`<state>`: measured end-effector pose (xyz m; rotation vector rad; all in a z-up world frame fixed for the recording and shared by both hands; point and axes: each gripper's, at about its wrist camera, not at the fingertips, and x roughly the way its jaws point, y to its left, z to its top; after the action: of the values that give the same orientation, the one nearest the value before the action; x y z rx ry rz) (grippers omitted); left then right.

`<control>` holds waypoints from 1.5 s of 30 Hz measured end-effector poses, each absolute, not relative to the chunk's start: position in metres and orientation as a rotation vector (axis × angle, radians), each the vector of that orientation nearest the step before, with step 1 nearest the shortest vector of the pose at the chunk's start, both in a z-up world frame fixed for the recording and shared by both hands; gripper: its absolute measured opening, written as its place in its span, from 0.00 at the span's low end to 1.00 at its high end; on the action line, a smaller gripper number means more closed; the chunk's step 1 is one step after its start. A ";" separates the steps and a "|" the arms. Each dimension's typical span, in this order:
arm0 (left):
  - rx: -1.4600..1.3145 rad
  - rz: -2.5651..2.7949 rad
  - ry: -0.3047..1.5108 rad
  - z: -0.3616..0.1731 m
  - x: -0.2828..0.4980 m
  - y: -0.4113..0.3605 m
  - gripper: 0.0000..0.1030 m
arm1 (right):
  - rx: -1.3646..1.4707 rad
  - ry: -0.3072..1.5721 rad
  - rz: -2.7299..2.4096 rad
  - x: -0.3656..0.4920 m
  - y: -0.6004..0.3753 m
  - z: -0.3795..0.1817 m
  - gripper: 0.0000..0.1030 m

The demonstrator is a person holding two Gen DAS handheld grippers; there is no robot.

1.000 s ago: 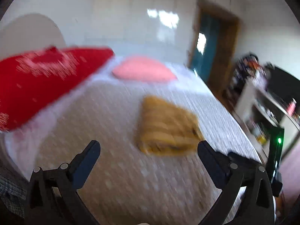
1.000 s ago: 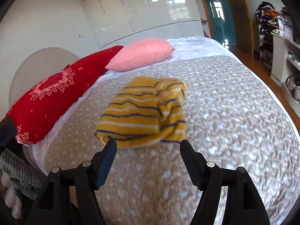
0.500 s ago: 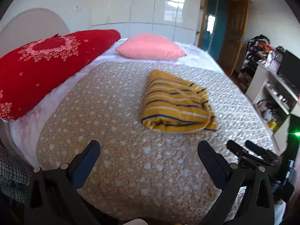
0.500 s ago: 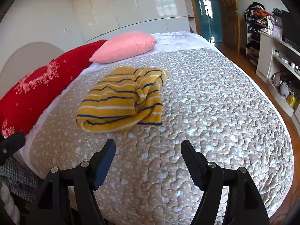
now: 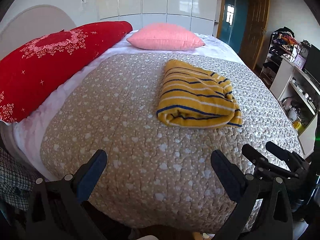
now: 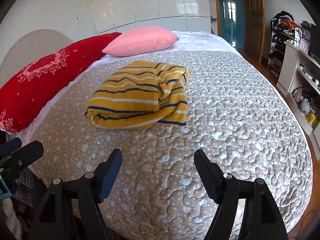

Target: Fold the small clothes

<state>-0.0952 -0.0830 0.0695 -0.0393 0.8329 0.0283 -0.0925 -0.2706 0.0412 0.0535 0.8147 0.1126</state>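
Left wrist view: folded yellow striped sweater (image 5: 198,96) lying on the beige quilt (image 5: 128,136) near the middle of the bed, toward its right edge. Left gripper (image 5: 159,160) hovers over the quilt's near edge, jaws wide apart, empty, well short of the sweater. Right gripper (image 6: 158,159) likewise spread and empty beside it. Pink pillow (image 5: 166,37) and red pillow (image 5: 54,60) occupy the bed's far edge; shelving (image 5: 294,92) stands beyond the right edge.
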 end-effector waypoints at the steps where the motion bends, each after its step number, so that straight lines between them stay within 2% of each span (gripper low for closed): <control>1: -0.038 0.028 0.834 0.069 -0.095 -0.083 1.00 | 0.053 0.815 0.113 -0.092 -0.270 0.041 0.77; 45: -0.034 -0.006 0.930 0.040 -0.089 -0.091 1.00 | 0.024 0.871 0.124 -0.084 -0.268 0.022 0.81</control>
<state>-0.0895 -0.0915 0.0397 -0.0343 0.9303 -0.0057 -0.0845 -0.2684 0.0222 0.0244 0.8713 0.1237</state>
